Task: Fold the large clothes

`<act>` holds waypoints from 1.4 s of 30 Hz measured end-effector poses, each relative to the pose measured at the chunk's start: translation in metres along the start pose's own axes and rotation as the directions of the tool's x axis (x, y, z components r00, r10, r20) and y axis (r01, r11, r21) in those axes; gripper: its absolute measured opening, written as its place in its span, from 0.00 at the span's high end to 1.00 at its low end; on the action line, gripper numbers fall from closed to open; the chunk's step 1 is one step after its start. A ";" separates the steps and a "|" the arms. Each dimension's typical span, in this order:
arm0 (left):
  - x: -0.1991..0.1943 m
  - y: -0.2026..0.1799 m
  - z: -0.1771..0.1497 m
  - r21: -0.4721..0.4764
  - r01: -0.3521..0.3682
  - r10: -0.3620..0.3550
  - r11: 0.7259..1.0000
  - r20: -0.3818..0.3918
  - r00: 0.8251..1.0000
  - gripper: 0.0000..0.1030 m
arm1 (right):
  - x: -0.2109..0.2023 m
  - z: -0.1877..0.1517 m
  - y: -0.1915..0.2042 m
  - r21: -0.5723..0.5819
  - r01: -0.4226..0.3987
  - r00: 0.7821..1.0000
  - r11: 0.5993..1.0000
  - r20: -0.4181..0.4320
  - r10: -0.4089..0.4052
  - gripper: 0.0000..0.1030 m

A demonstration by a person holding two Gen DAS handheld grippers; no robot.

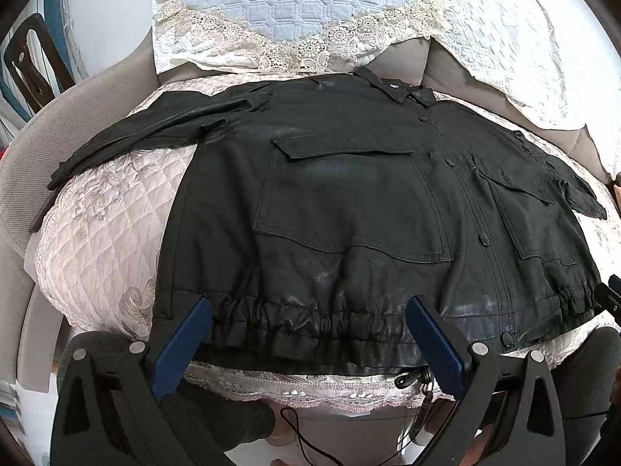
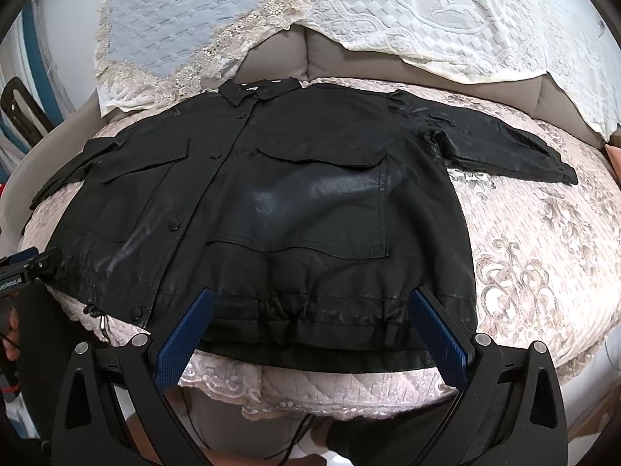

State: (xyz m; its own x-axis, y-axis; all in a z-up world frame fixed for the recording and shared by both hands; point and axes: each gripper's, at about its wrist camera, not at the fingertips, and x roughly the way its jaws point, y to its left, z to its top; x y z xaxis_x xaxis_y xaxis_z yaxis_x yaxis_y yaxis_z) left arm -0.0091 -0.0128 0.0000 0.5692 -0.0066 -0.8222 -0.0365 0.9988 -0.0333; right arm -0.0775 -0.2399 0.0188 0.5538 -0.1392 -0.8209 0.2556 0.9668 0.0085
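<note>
On the pink quilted cover (image 1: 101,233) of a grey sofa (image 1: 23,178), a black leather jacket (image 1: 349,194) lies flat, front up, buttoned, collar toward the backrest and sleeves spread to either side. Left gripper (image 1: 308,334) and right gripper (image 2: 310,322) hover at its gathered hem (image 1: 302,326), jaws spread wide and grasping nothing.

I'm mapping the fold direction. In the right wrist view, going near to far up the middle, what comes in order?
Lace edge of the pink quilt → drawstring hem → chest pocket → collar → white lace cover.
</note>
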 end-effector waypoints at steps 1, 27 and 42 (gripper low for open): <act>0.000 0.000 0.000 0.000 -0.001 0.001 1.000 0.000 1.000 0.01 | 0.000 0.000 0.000 0.000 -0.001 1.000 1.000 0.000 0.001 0.02; 0.001 0.000 -0.003 0.009 -0.001 0.001 1.000 -0.008 1.000 0.01 | 0.001 0.002 0.006 0.011 -0.027 1.000 1.000 -0.002 0.027 0.02; 0.003 0.001 -0.001 0.009 -0.007 0.007 1.000 -0.009 1.000 0.01 | 0.002 0.007 0.015 -0.020 -0.026 1.000 0.999 -0.001 0.026 0.02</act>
State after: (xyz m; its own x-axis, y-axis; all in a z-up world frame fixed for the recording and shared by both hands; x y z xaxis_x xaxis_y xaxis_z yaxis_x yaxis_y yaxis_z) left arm -0.0084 -0.0120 -0.0036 0.5612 -0.0004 -0.8277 -0.0327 0.9992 -0.0226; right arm -0.0674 -0.2269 0.0212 0.5592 -0.1140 -0.8211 0.2252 0.9741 0.0181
